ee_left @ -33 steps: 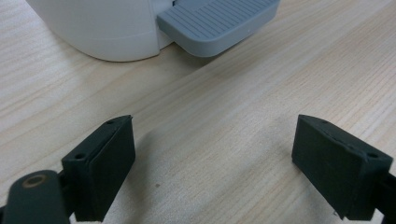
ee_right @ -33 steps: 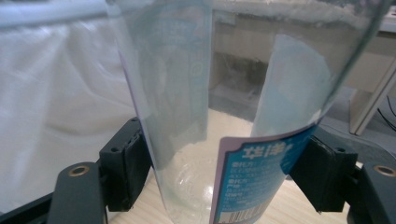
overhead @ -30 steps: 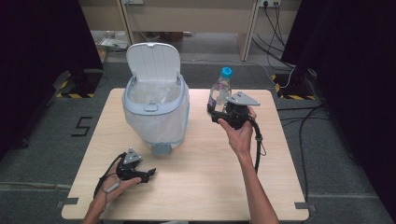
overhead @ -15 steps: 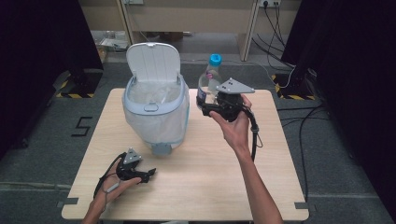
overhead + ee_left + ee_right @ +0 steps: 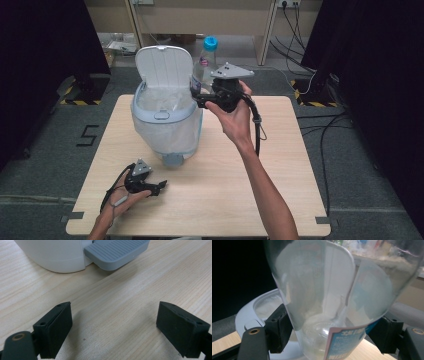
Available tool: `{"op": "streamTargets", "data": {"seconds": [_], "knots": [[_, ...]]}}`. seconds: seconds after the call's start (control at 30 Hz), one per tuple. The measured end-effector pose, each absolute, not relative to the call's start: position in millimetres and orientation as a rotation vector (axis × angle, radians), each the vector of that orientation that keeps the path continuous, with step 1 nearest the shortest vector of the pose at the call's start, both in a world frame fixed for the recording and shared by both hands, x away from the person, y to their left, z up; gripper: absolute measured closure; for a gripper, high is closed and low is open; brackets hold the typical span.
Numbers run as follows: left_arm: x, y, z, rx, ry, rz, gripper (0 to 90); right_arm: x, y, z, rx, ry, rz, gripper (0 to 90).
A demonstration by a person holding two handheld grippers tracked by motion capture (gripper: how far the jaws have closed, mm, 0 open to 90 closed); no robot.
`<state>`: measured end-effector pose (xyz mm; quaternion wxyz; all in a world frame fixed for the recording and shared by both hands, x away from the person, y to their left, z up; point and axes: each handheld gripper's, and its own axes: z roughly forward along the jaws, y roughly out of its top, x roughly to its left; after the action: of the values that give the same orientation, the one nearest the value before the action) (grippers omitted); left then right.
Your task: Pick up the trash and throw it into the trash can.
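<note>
A figure "5" [image 5: 88, 135] is seen marked on the floor [image 5: 45, 165], left of frame in the high view. Print on the bottle's label [image 5: 344, 342] is too blurred to be read.

**Bin at centre, bottle at its upper right**

The bin [image 5: 167, 127] is standing at the centre left of the table [image 5: 280, 165], its lid [image 5: 164, 67] standing open at the back. The pedal [image 5: 172, 160] is sticking out at the bin's lower edge. The bottle [image 5: 204, 65] is sitting upright just right of the lid, above the bin's right rim, between the jaws of the right gripper [image 5: 200, 97]. The left gripper [image 5: 156, 187] is lying on the table at lower left, below the pedal and apart from it.
</note>
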<state>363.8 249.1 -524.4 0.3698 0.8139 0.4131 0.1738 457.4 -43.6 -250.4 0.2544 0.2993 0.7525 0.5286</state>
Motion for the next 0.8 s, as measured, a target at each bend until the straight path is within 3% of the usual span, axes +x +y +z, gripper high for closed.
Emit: {"op": "streamTargets", "data": {"seconds": [0.4, 0.8], "knots": [[363.9, 249.1, -524.4, 2.088, 1.06, 0.446, 12.4, 480.4, -2.9, -250.3, 0.786, 2.112, 1.466, 27.7], [363.8, 249.1, -524.5, 2.087, 1.061, 0.446, 12.4, 506.1, 25.7, -274.2, 0.785, 2.234, 1.481, 26.1]]}}
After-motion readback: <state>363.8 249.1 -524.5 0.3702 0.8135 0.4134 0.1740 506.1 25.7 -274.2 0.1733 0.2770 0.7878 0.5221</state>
